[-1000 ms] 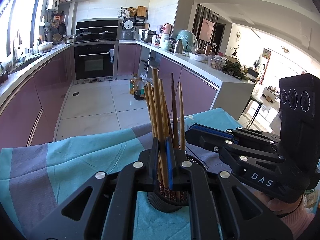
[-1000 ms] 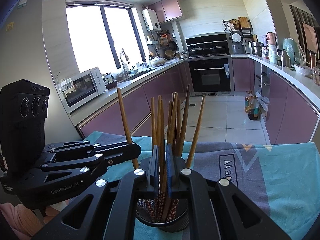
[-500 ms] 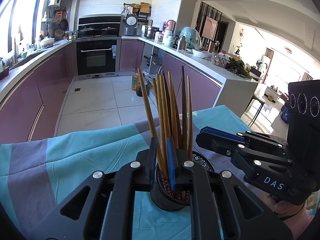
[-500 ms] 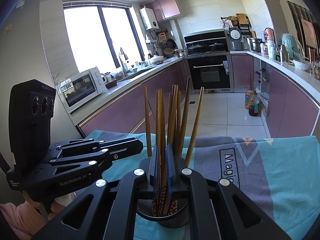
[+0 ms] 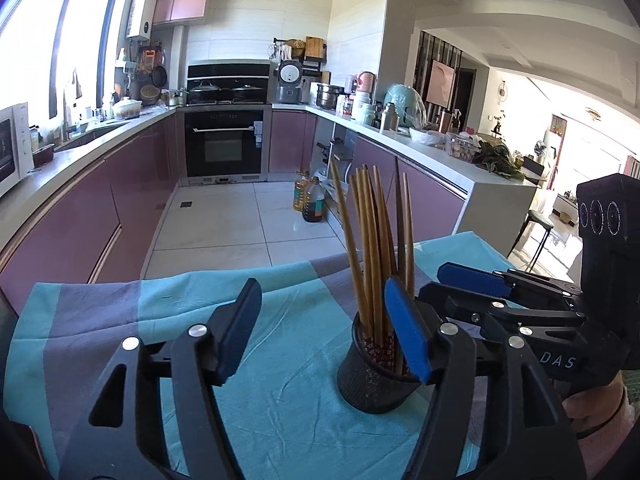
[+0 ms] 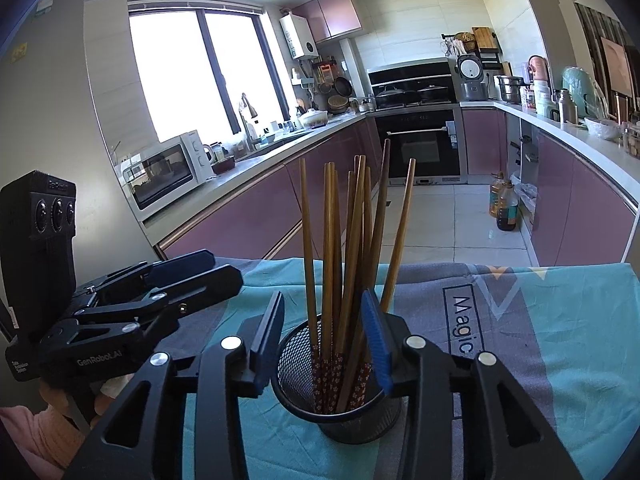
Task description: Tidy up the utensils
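Several wooden chopsticks point(image 6: 348, 240) stand bundled in a black mesh cup point(image 6: 340, 404) on a teal and grey cloth point(image 6: 560, 340). My right gripper point(image 6: 322, 342) is just in front of the cup. Its jaws are opening, with the chopsticks between them and the pads off them. In the left wrist view the cup point(image 5: 368, 380) and chopsticks point(image 5: 372, 248) stand beyond my left gripper's right finger. My left gripper point(image 5: 320, 332) is opening too, with only cloth point(image 5: 120, 320) showing between its pads. Each gripper shows in the other's view: the right gripper point(image 5: 436, 282) and the left gripper point(image 6: 224, 270).
The cloth's far edge drops to a tiled kitchen floor between purple cabinets. Oil bottles point(image 5: 312, 200) stand on that floor. A microwave point(image 6: 168, 168) sits on the left counter. Hands in pink sleeves point(image 5: 600, 412) hold the grippers.
Both grippers were shut on chopsticks above the cup. Both have opened, and the chopsticks now stand loose in it. The left gripper has shifted left, so the cup lies right of its jaws.
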Demonstrator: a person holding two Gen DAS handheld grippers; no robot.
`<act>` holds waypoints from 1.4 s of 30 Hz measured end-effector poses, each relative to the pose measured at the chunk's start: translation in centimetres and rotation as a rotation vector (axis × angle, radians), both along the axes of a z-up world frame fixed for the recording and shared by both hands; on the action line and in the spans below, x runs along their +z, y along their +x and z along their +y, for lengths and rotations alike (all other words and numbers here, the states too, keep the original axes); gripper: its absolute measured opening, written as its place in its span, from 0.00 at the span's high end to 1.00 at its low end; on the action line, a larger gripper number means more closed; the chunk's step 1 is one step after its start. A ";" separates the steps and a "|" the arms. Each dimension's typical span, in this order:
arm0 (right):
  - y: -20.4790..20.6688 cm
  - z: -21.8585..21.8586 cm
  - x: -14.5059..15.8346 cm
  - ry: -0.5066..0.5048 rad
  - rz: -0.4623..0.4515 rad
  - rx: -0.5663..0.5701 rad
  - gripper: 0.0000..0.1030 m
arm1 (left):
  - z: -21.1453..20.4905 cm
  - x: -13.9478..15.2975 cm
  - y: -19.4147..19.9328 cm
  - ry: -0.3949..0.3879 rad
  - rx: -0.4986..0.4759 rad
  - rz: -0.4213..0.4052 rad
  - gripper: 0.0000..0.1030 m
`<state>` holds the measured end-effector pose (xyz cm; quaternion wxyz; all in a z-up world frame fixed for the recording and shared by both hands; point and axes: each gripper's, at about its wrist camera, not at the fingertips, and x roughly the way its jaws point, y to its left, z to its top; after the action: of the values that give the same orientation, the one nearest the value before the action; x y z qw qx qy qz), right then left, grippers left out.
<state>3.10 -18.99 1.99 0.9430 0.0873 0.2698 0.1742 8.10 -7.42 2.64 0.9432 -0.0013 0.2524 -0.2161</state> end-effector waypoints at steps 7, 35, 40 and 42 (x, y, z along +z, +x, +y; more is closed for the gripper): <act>-1.9 1.5 0.3 -0.068 -0.063 -0.045 0.22 | 4.1 -0.5 -2.9 -0.012 0.127 -0.092 0.06; -6.9 4.4 -0.2 -0.136 -0.247 -0.156 0.06 | 9.2 -0.6 -12.8 0.009 0.329 -0.246 0.06; -7.2 4.6 0.0 -0.139 -0.264 -0.163 0.06 | 9.5 -0.5 -13.2 0.015 0.348 -0.259 0.06; -7.3 4.6 -0.1 -0.137 -0.265 -0.164 0.06 | 9.5 -0.4 -13.4 0.020 0.354 -0.264 0.06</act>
<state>-4.17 -14.40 1.91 0.9851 0.0208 0.1461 0.0879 -5.27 2.07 2.19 0.9912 -0.0080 0.1247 -0.0428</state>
